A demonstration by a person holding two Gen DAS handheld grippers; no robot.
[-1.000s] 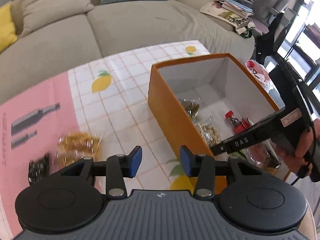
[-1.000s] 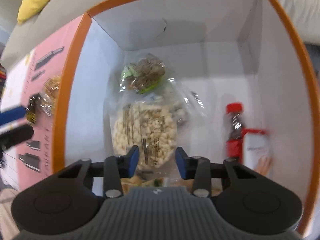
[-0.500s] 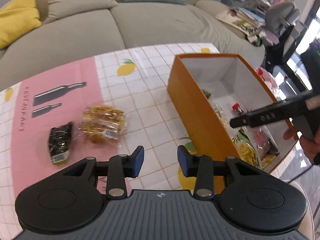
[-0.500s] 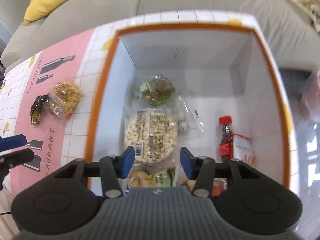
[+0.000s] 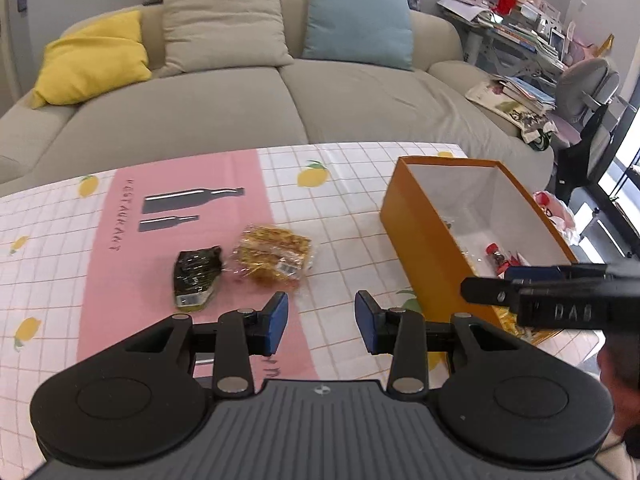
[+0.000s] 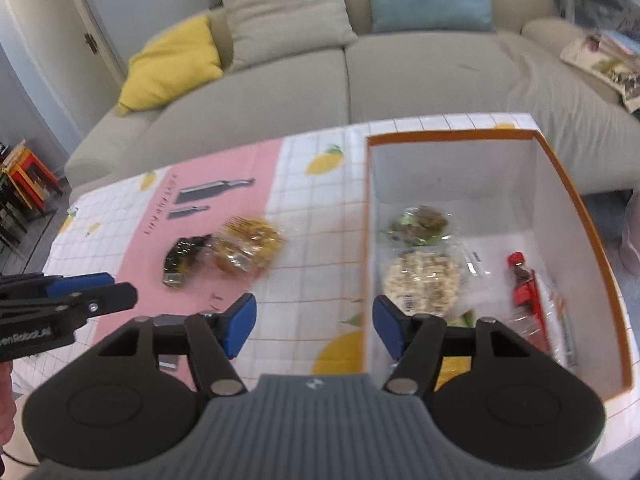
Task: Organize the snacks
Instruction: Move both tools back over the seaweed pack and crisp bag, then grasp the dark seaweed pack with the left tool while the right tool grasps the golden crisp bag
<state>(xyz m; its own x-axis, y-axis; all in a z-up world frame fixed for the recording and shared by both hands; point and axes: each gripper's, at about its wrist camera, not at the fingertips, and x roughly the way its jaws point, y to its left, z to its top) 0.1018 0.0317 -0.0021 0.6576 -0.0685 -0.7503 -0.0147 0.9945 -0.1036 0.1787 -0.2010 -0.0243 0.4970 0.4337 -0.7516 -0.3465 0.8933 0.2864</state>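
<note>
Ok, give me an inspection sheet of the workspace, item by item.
Surface: checked lemon-print tablecloth with a pink panel.
Job's things: dark snack packet and golden snack bag on the cloth; orange box holds a white puffed-snack bag, a green-brown bag and a red-capped bottle.
Clutter: nothing seen.
Grippers: left claw open, empty; right claw has just been opening, empty.
Cables: nothing seen.
Surroundings: sofa, cushions, cluttered desk.

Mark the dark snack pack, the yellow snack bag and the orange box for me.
dark snack pack point(image 5: 197, 274), left wrist view, middle of the wrapper
yellow snack bag point(image 5: 274, 256), left wrist view, centre of the bag
orange box point(image 5: 416, 236), left wrist view, outer side wall
</note>
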